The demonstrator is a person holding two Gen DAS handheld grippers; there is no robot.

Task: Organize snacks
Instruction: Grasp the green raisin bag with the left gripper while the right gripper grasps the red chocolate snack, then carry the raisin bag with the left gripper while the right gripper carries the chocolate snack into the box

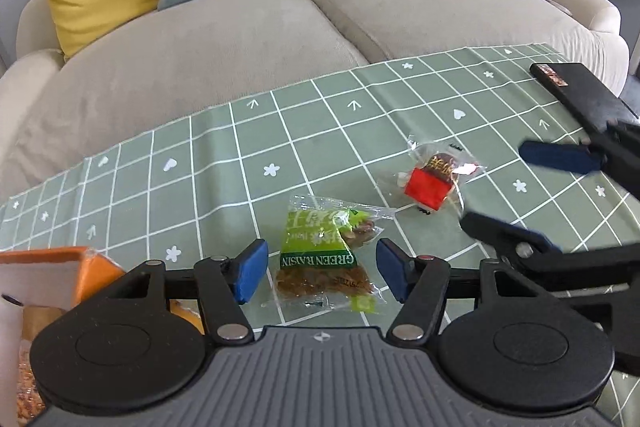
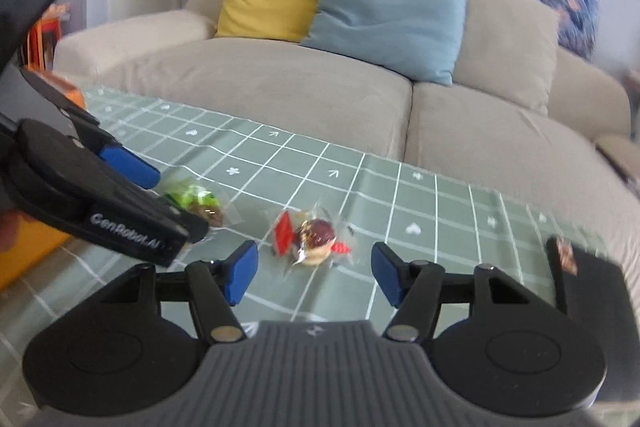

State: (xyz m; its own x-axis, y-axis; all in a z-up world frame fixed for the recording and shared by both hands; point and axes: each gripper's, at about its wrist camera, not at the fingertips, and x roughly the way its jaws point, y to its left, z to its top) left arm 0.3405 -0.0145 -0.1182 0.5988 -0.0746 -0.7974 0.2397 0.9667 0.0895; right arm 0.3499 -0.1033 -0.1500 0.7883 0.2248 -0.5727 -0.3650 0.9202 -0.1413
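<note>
A green raisin packet (image 1: 324, 259) lies flat on the green checked tablecloth (image 1: 224, 167). My left gripper (image 1: 322, 273) is open and straddles it, with a gap between each blue pad and the wrapper. To its right lies a clear packet with a red label and a brown snack (image 1: 432, 183). My right gripper (image 1: 496, 185) reaches in from the right beside it. In the right wrist view that red and brown packet (image 2: 316, 239) sits between the open fingers of my right gripper (image 2: 314, 275), untouched. The green packet (image 2: 196, 201) and my left gripper (image 2: 178, 201) show at the left.
An orange box (image 1: 60, 279) holding snacks stands at the table's left edge. A black box (image 1: 580, 95) lies at the right end of the cloth. Behind the table stands a beige sofa (image 1: 280, 27) with a yellow cushion and a blue one.
</note>
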